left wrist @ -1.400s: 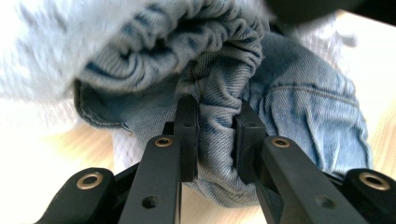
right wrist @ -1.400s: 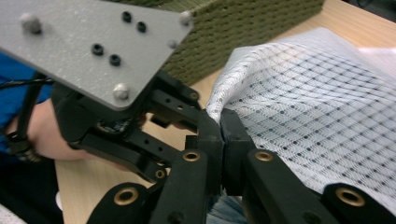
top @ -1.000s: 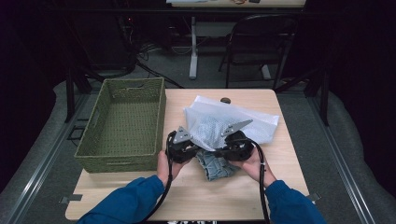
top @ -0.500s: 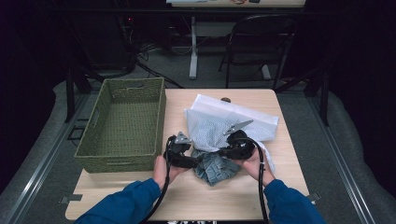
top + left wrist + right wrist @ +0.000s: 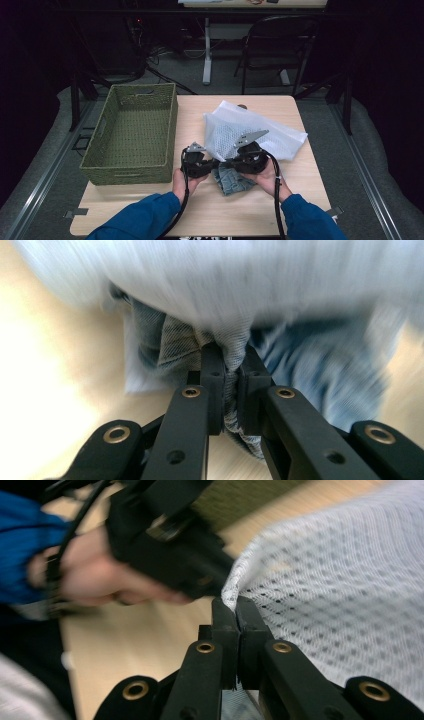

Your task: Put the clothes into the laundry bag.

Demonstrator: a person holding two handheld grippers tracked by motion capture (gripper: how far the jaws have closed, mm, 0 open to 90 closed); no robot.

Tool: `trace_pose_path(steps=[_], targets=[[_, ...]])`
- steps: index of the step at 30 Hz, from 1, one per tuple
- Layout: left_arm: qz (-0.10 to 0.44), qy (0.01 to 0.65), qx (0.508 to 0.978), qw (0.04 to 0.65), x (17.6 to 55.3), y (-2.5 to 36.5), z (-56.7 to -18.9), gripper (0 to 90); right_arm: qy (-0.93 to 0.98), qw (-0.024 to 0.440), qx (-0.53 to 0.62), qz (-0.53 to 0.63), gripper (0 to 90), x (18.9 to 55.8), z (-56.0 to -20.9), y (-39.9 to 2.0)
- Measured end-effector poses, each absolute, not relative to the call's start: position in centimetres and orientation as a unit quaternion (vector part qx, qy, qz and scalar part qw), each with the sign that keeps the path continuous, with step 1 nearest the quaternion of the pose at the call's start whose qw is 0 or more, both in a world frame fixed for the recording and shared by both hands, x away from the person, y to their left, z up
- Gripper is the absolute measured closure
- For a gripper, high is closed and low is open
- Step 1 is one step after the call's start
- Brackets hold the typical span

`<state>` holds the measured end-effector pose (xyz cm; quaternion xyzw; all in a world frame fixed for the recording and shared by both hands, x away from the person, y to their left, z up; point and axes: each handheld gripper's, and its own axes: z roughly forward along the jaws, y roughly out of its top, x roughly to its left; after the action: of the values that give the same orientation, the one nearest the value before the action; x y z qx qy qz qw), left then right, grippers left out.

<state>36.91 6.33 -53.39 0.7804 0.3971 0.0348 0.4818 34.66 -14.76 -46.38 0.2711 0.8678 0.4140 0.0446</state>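
Both forearms in blue sleeves come in low over the near edge of the table (image 5: 300, 200), hands close together, each gripping a set of tongs turned inward toward the other. The left tongs (image 5: 229, 371) are clamped on a fold of white mesh with denim bunched in it; they have just been closing onto that cloth. The right tongs (image 5: 235, 611) are pressed together on the edge of the mesh bag (image 5: 250, 131), the left hand (image 5: 107, 582) just beyond them.

There is one mesh bag, one piece of denim (image 5: 231, 181), one basket (image 5: 131, 131), two tongs. The bag is white, thin netting dotted with small holes, lying crumpled and spread to the right of the green woven basket, its near edge lifted by both tongs. The denim is faded blue, wadded, lying just in front of the bag between the two hands, partly under the mesh.
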Motion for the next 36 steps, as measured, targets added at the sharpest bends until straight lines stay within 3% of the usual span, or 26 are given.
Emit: trace_pose_path(steps=[4,6,11,16,20,22,27,34,36], targets=[[0.040,0.380,0.773,0.506,36.9,7.0,-50.8,84.6,0.873,0.045,0.247,0.417,89.5,34.0,-45.5,-14.7],[0.031,0.382,0.781,0.492,37.0,6.8,-51.4,84.4,0.883,0.066,0.275,0.375,89.5,34.5,-46.2,-15.0],[0.006,0.367,0.815,0.449,37.2,5.4,-54.1,81.4,0.907,0.062,0.303,0.285,89.5,36.0,-49.6,-15.5],[-0.025,0.336,0.844,0.418,37.3,5.5,-54.2,51.8,0.916,0.049,0.316,0.243,89.6,36.4,-51.0,-16.5],[0.005,0.322,0.851,0.415,36.9,6.6,-53.4,39.5,0.918,0.050,0.318,0.231,89.6,36.6,-51.2,-17.3],[0.055,0.314,0.863,0.391,36.8,6.7,-53.2,38.3,0.919,0.054,0.319,0.225,89.6,36.8,-51.3,-17.7],[0.101,0.327,0.872,0.351,38.0,4.9,-54.6,46.1,0.918,0.056,0.324,0.221,89.5,37.4,-51.2,-18.5],[0.113,0.337,0.876,0.326,40.1,3.4,-56.5,65.3,0.916,0.046,0.324,0.233,89.5,37.4,-51.1,-19.0],[0.098,0.338,0.873,0.336,40.6,3.6,-56.9,64.6,0.915,0.042,0.325,0.237,89.4,37.4,-51.1,-19.1]])
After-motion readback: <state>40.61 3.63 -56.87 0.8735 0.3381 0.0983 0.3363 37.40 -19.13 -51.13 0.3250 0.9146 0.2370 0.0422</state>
